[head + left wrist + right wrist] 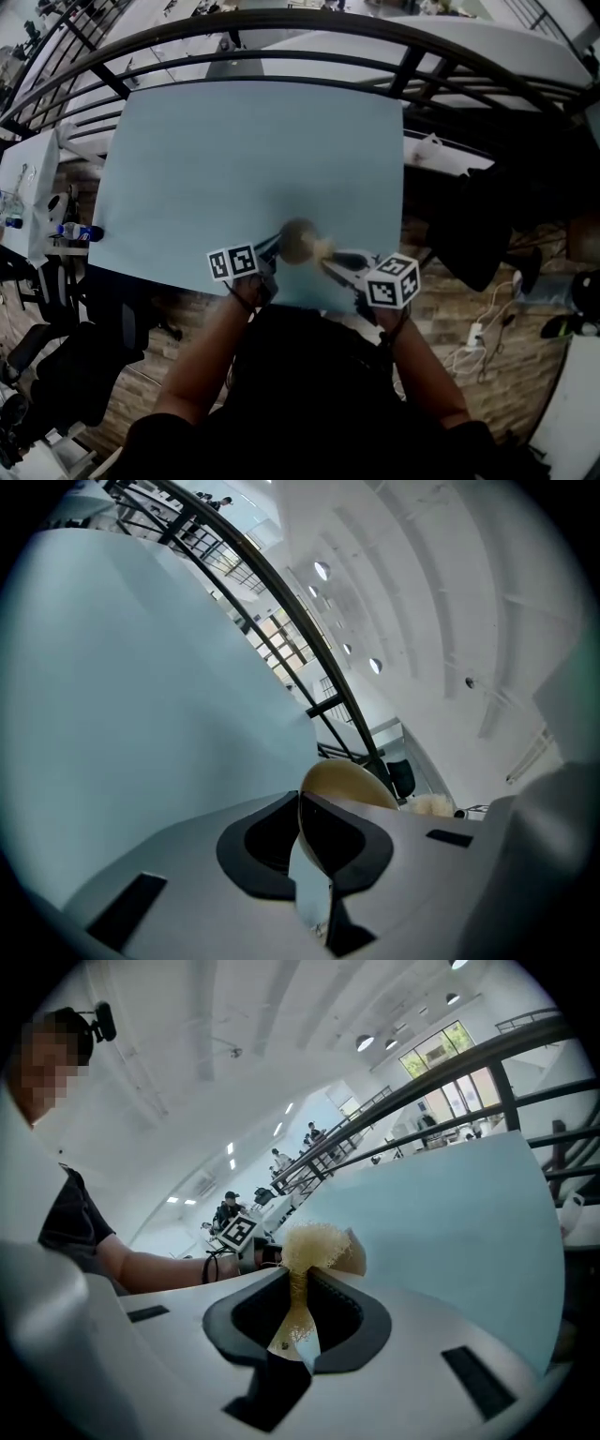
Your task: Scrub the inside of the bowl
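Over the near edge of the counter (234,159), the bowl (298,241) is pinched by the left hand-held gripper (302,808) and a scrubber (314,1244) by the right hand-held gripper (298,1283), seemingly to be pressed inside next.

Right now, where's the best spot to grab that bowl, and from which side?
Its thin rim, from the person's left, as the left gripper does now: jaws clamped across the wall of the bowl. That probably leaves the hollow open for the scrubber in the right gripper.

Bowl (298,240) is over the near edge of the table (234,159), with the left gripper (272,247) on its left rim. Right gripper (336,261) is on the right, its scrubber (323,248) just beside the bowl. Railing (281,26) lies beyond the far edge.
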`<state>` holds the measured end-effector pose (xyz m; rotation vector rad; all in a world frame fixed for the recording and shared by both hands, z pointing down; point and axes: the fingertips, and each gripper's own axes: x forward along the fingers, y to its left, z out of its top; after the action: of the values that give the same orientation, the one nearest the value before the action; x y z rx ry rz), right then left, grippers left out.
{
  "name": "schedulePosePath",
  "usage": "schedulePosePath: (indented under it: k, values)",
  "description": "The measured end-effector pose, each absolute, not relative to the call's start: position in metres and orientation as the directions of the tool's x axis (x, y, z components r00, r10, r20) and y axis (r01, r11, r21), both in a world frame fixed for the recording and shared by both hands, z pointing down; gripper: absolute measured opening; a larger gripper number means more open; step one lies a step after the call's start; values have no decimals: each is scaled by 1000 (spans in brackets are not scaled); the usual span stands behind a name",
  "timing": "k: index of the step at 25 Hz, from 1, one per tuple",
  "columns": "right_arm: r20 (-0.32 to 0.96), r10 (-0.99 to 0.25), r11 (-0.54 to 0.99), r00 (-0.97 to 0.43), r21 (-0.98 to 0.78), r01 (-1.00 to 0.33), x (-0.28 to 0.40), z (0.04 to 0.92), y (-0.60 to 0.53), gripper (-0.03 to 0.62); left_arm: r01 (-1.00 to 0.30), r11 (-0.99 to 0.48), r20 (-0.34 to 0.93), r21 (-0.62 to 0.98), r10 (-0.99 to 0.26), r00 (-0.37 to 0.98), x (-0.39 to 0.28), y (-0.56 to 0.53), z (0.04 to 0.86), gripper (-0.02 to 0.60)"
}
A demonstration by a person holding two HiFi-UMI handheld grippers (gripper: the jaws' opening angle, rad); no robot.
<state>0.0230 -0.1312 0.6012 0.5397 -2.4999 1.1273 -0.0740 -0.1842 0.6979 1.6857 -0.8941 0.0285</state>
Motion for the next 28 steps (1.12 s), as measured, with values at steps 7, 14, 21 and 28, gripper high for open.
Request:
schedulePosePath:
  k: [7,14,21,28]
  values:
    - [541,-230,577,-809,-594,-561,10,638,-143,64,-684,-71,573,726,-488,659,-85,-185,724,9]
    - [607,-258,542,-752,-553,-633,0,672,-164,64,-786,-145,663,601,-459,592,-93,-193,751,11]
    - [666,-260,525,-699,-510,-681,-6,698,-183,64,-822,-185,698,538,-449,558,-93,-204,780,11]
    - [698,-258,504,-668,-492,-710,-2,716,-184,66,-833,-189,726,520,-416,548,-86,-200,809,11]
